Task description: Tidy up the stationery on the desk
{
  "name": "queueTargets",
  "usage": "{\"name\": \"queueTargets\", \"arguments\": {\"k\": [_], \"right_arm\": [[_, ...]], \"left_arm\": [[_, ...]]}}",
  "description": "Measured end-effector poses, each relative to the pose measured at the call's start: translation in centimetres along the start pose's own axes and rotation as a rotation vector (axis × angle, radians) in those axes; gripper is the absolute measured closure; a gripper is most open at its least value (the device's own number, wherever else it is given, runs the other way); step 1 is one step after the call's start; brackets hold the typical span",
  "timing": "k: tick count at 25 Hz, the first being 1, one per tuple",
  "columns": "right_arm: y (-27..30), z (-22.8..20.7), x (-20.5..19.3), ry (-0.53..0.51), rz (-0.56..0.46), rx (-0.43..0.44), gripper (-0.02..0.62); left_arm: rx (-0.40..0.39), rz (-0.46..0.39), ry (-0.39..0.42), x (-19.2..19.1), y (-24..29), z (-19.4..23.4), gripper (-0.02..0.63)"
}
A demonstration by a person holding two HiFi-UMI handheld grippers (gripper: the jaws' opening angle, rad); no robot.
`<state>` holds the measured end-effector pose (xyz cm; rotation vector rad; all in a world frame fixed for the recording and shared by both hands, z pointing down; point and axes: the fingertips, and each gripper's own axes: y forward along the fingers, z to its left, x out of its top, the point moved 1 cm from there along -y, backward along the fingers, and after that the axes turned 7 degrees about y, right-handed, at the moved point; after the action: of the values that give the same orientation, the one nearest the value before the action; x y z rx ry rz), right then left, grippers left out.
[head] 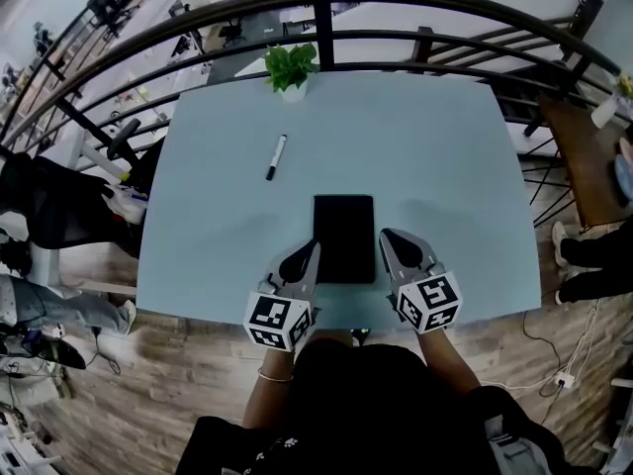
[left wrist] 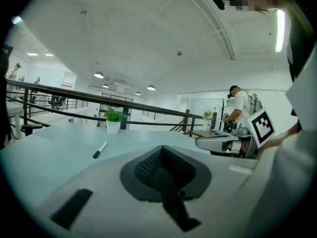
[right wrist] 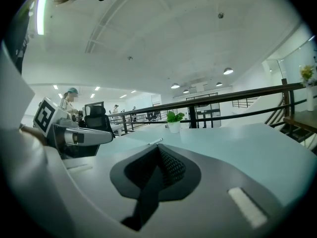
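Left gripper [head: 313, 251] and right gripper [head: 387, 237], both clenched on nothing, flank the black notebook's [head: 343, 237] near end. Desk [head: 435, 146]: pale blue, smooth, rounded corners. Notebook: flat, matte, rectangular. Potted plant [head: 290, 67], leafy, well beyond notebook. Marker [head: 276, 156], slim, black-capped, lies loose beyond notebook, leftward. Tidying judged unstarted; nothing gathered.

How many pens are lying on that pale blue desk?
1. A marker lies left of centre, between the potted plant at the far edge and the black notebook near the person. No other pen is visible.
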<state>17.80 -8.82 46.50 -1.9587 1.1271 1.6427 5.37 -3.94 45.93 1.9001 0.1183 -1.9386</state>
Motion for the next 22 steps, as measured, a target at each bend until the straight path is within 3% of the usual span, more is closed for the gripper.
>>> {"name": "queueTargets", "arguments": {"k": [9, 13, 16, 22], "right_arm": [[-0.2, 1.2, 0.8, -0.006, -0.027, 0.017, 0.588], [0.1, 1.5, 0.6, -0.081, 0.002, 0.002, 0.588], [1.1, 1.8, 1.0, -0.127, 0.011, -0.013, 0.588], [4.2, 3.4, 2.5, -0.124, 0.0, -0.027, 0.588]], "left_arm": [[0.013, -0.021, 0.011, 0.4, -1.0, 0.0, 0.612], [0.006, -0.028, -0.009, 0.6, -0.6, 0.7, 0.612], [0.0, -0.037, -0.013, 0.9, -0.1, 1.8, 0.612], [-0.021, -0.039, -0.006, 2.0, 0.0, 5.2, 0.612]]}}
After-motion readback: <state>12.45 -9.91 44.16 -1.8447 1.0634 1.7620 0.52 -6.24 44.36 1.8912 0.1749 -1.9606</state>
